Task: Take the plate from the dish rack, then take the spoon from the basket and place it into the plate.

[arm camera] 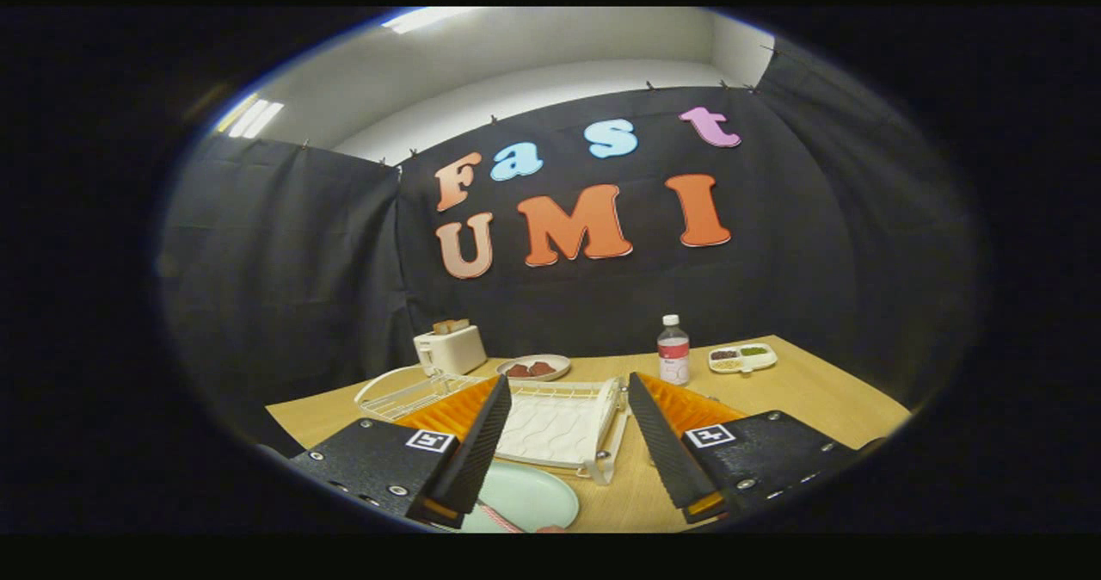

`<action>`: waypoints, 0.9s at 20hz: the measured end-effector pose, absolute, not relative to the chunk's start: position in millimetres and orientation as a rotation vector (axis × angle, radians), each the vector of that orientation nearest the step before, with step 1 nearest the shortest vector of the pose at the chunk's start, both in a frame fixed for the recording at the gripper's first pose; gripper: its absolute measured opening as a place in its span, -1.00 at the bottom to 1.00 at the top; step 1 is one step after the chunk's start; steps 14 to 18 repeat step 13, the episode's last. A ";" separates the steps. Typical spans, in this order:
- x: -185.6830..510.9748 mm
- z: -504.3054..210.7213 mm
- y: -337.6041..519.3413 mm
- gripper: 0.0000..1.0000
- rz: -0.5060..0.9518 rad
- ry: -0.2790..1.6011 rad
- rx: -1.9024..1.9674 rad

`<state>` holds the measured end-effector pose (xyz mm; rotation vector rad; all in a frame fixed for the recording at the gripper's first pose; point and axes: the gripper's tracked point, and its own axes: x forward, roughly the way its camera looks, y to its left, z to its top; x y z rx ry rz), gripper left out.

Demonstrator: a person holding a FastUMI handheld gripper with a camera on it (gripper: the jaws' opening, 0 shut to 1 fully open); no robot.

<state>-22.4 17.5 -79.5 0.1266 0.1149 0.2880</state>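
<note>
The gripper (563, 442) was held above the table (808, 391) with its fingers spread wide and nothing between them. Just below the left finger, a pale green plate (533, 498) was seen lying flat on the wood, already out of the rack. At its near edge a red-and-white striped thing was glimpsed, possibly the spoon's handle, though too little of it was shown to be sure.

Just ahead of the fingers, the white dish rack (559, 425) was seen standing empty, its slotted tray lying in the gap between them. To its left, partly hidden behind the left finger, a white wire basket (404, 395) was seen; what it held could not be made out. The wide spread was judged to suit either a hand just freed of its load or one readied for the next reach.

Further back, a toaster (450, 348) with bread in its slots, a small plate of food (533, 367), a clear bottle (673, 350) and a divided tray (742, 357) were set well apart along the far side. None of these was judged to stand in the way; only the rack lay between gripper and basket.
</note>
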 end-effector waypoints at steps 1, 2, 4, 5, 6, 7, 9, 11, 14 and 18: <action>-20.8 -74.3 14.2 0.65 0.278 0.099 0.116; -18.7 -70.3 10.4 0.64 0.267 0.083 0.106; -14.0 -65.5 3.1 0.64 0.237 0.064 0.096; -12.9 -63.2 0.6 0.64 0.224 0.059 0.096; -11.9 -61.3 -0.8 0.64 0.216 0.053 0.098; -11.4 -59.8 -1.4 0.64 0.208 0.049 0.100; -8.0 -61.4 -7.2 0.64 0.179 0.047 0.080; -6.4 -61.1 -10.4 0.64 0.157 0.044 0.063; -6.3 -60.3 -10.5 0.64 0.153 0.044 0.054; -6.3 -60.3 -10.5 0.64 0.153 0.044 0.054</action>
